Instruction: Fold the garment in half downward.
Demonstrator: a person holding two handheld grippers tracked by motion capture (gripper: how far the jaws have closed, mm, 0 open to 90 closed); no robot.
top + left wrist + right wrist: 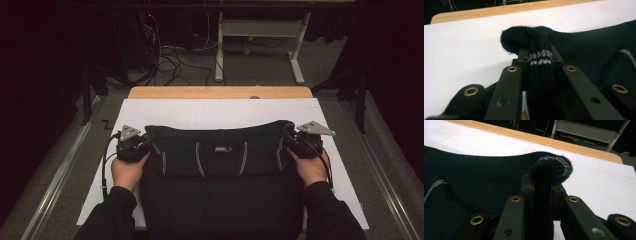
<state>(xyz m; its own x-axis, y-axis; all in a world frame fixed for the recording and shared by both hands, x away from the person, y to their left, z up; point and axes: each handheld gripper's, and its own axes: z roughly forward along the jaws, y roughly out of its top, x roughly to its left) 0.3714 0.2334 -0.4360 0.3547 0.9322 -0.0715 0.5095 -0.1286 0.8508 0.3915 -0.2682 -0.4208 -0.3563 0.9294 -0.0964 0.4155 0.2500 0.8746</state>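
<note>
- So there's a dark navy knit sweater (220, 175) spread flat on a white sheet (225, 112) that covers most of a wooden table (220, 92). The sweater fills the near middle of the sheet and its near end runs off towards the person.
- It's got thin pale stripes running down the front, and a small label sits around the middle.
- The left gripper (134, 145) is at the sweater's far left corner. In the left gripper view its jaws are pinching a bunched fold of knit (536, 50) with two pale bands across it, and the fold pokes out past the jaw tips.
- The right gripper (300, 142) mirrors that at the far right corner, jaws clamped on a rolled bit of sweater edge with a pale line along it (550, 168).
- Both hands hold the grippers from the near side, dark sleeves coming in from the bottom.
- The two grippers are well apart, with the sweater's far edge stretched between them.
- Past the table's far end, there's grey floor with a tangle of cables (170, 60) and a white desk frame (260, 45).
</note>
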